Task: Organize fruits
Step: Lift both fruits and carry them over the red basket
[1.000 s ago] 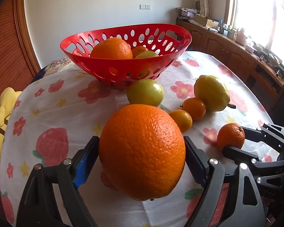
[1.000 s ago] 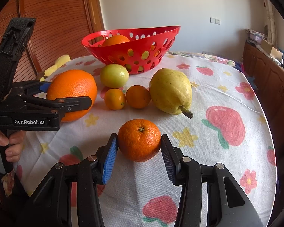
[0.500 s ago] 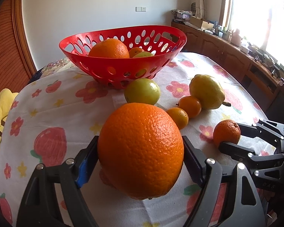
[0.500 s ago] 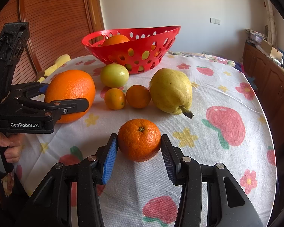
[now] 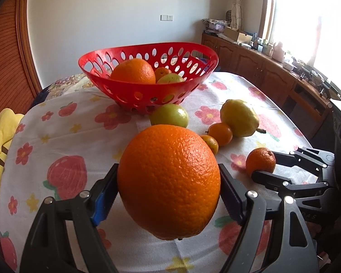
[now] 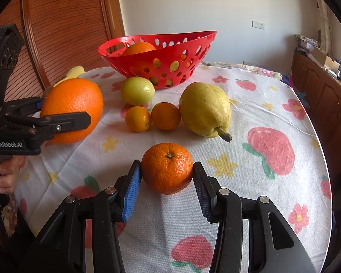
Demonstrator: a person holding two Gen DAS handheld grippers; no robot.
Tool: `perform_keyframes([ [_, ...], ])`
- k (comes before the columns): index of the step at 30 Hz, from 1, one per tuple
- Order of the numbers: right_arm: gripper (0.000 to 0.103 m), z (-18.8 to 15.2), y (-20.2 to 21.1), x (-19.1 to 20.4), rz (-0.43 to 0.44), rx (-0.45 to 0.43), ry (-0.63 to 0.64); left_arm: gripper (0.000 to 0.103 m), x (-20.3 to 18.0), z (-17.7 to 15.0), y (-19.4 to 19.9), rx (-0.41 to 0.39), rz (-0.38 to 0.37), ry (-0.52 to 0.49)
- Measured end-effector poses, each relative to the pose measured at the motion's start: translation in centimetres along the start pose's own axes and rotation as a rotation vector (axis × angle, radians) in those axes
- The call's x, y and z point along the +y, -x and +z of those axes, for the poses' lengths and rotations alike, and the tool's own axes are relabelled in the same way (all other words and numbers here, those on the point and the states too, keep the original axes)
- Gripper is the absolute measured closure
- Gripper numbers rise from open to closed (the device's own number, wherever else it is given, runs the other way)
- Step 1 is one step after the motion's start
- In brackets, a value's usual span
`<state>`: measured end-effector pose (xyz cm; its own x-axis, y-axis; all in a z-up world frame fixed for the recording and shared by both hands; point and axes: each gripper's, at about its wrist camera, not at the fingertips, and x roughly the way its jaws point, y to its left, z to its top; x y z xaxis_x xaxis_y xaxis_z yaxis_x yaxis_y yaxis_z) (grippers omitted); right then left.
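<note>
Left gripper clamped on a big orange, jaws pressed to both sides, fruit lifted just off the worktop. Right gripper closed around a mandarin, pads touching its sides, fruit sitting on the cloth. Between grippers and red basket: green apple, two kumquats side by side, pear lying beside them. Inside basket: another orange and smaller fruit.
</note>
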<state>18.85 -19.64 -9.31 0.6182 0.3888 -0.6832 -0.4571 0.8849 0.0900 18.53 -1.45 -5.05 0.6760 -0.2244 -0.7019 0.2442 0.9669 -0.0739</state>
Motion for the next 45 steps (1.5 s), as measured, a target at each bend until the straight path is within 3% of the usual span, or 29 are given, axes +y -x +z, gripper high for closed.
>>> perform_keyframes([
  [20, 0.057, 1.2, 1.0, -0.5, 0.005, -0.006, -0.019, 0.022, 0.0, 4.7, 3.5, -0.092, 0.004, -0.018],
  [33, 0.057, 8.3, 2.8, -0.8, 0.003, -0.111, 0.064, 0.022, 0.5, 9.0, 3.3, -0.129, 0.008, -0.044],
  [45, 0.057, 15.8, 0.2, -1.3, 0.017, -0.156, 0.124, 0.022, 3.4, 13.5, 0.1, -0.121, 0.044, -0.037],
])
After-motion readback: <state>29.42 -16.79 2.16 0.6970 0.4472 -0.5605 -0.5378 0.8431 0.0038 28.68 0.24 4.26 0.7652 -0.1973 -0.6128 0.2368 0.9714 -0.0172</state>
